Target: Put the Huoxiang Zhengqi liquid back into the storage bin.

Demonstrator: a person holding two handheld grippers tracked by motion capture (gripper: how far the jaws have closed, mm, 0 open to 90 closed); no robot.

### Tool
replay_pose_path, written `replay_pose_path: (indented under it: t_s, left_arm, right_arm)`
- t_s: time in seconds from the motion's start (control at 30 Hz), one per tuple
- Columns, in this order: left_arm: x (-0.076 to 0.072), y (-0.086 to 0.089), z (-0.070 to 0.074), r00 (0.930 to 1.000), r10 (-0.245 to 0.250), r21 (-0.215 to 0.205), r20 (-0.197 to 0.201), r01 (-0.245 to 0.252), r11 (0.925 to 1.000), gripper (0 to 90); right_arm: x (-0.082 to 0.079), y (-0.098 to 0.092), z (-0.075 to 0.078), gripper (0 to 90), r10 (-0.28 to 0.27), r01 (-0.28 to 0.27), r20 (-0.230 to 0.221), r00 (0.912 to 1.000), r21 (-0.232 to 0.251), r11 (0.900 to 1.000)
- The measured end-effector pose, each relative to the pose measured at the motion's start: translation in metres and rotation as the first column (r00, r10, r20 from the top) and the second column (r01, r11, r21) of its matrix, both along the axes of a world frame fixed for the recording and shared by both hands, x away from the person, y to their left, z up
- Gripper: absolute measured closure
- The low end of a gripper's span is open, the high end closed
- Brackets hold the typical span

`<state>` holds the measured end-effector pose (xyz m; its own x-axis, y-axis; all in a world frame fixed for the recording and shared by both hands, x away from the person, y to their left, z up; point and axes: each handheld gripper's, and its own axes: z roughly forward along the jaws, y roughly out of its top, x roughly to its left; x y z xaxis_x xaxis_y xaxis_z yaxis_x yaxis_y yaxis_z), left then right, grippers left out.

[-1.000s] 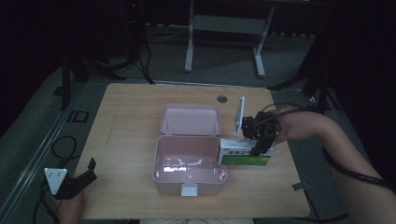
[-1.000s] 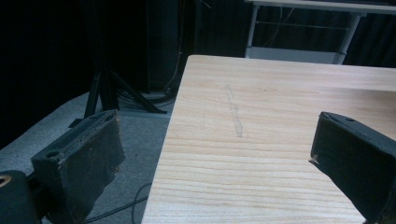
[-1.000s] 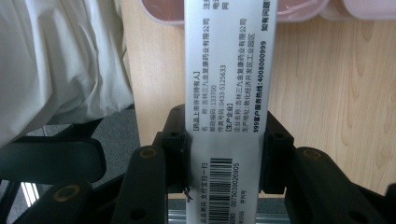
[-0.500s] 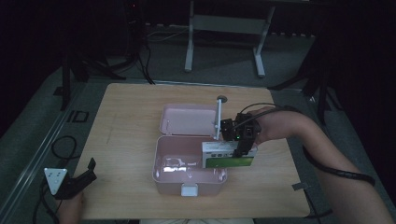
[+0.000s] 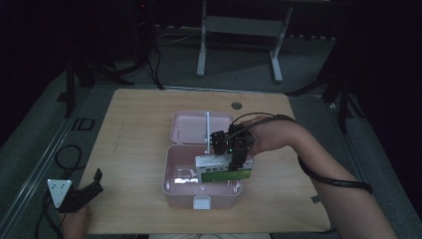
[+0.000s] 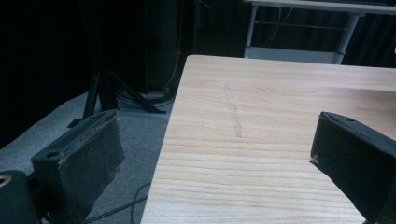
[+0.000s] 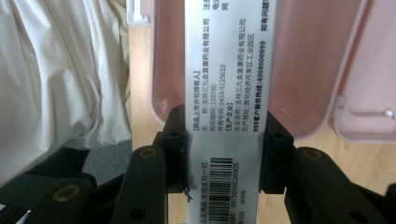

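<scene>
Left gripper (image 5: pixel 87 191): It sits at the near left corner of the bench (image 5: pixel 134 134), held by a hand (image 5: pixel 74 219). In the left gripper view its two black jaws are wide apart, with just bare wood between them. It holds nothing.

White cloth (image 7: pixel 60 70): In the right gripper view a big white cloth shows past the near edge of the bench.

Pink case (image 5: pixel 201 181): It lies open near the middle of the bench. The deep half is close to the person and has a small white clasp (image 5: pixel 201 202) on its near wall. Something small and shiny lies inside it, but I cannot tell what.

Box (image 5: pixel 224 168): A white and green box is over the right part of the deep half. I cannot tell if it touches the bottom. In the right gripper view it has a barcode and small print on its white side.

Right gripper (image 5: pixel 234 159): Its jaws are closed on the box, one on each side. A black cable (image 5: pixel 333 181) loops around the arm.

Lid (image 5: pixel 199 127): The pink lid lies flat behind the deep half.

Far end: A small dark round spot (image 5: pixel 237 105) is in the wood. A grey metal stand (image 5: pixel 239 30) is on the floor behind the bench.
</scene>
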<state>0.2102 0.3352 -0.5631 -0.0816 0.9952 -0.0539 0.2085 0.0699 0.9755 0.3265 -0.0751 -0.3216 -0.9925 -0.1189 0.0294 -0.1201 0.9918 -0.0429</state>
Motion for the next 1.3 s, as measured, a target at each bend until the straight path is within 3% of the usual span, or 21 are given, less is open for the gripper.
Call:
replay_pose_path:
  t_s: [0.57, 0.7, 1.0, 1.3]
  left_arm:
    - [0.0, 0.0, 0.0, 1.0, -0.004, -0.003, 0.001, 0.004, 1.0, 2.7]
    - [0.0, 0.0, 0.0, 1.0, -0.007, -0.002, 0.0, 0.007, 1.0, 2.7]
    - [0.0, 0.001, 0.0, 1.0, -0.006, -0.004, 0.002, 0.006, 1.0, 2.7]
    - [0.0, 0.001, 0.0, 1.0, -0.006, -0.006, 0.0, 0.006, 1.0, 2.7]
  right_arm:
    - [0.0, 0.037, -0.035, 62.0, 0.014, -0.015, -0.052, 0.9986, -0.012, 1.0]
    - [0.002, 0.038, -0.046, 62.0, 0.01, -0.01, -0.063, 0.998, 0.0, 1.0]
    - [0.003, 0.037, -0.082, 62.0, -0.004, 0.002, -0.056, 0.9984, -0.05, 0.999]
    - [0.003, 0.032, -0.105, 62.0, -0.026, 0.023, -0.092, 0.9954, -0.038, 0.999]
